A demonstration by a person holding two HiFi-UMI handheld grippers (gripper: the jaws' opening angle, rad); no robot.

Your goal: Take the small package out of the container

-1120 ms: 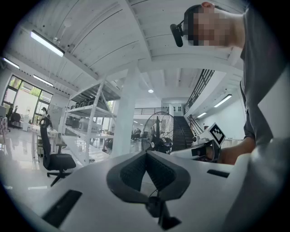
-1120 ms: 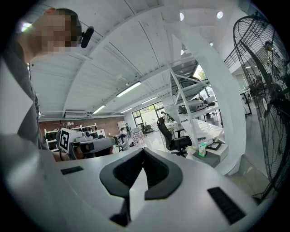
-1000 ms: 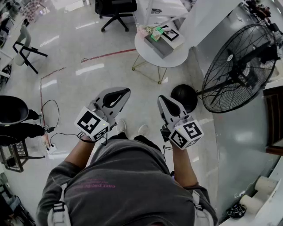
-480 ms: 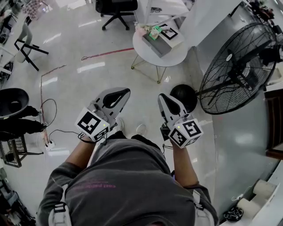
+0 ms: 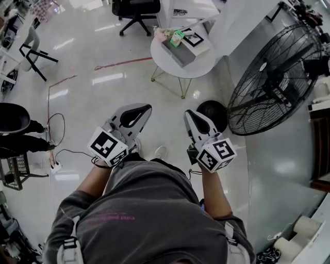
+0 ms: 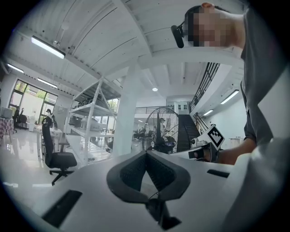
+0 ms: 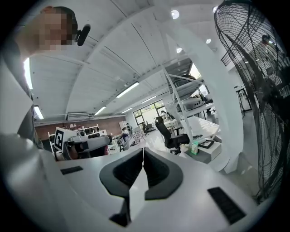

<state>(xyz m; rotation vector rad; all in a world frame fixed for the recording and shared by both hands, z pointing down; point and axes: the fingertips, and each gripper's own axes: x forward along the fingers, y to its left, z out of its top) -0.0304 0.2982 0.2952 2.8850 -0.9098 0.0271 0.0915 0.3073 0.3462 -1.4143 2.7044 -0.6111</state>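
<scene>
On a round white table [image 5: 205, 69] ahead stands a grey container [image 5: 179, 53], also seen at the right in the right gripper view [image 7: 210, 152]. A small green package [image 5: 178, 37] rests at the container's far end and shows in the right gripper view [image 7: 195, 147] too. My left gripper [image 5: 148, 106] and right gripper [image 5: 187, 114] are held side by side at waist height, well short of the table. The left gripper's jaws [image 6: 146, 153] are shut with nothing in them. The right gripper's jaws [image 7: 143, 149] are likewise shut and empty.
A large black floor fan [image 5: 278, 77] stands at the right, and a black round object [image 5: 211, 111] lies on the floor beside it. A black office chair [image 5: 135, 10] is beyond the table. Cables [image 5: 56, 139] trail over the floor at the left. A framed marker card [image 5: 194, 38] sits on the table.
The table and fan have slid slightly up and left in the head view. Both grippers keep their place and stay shut.
</scene>
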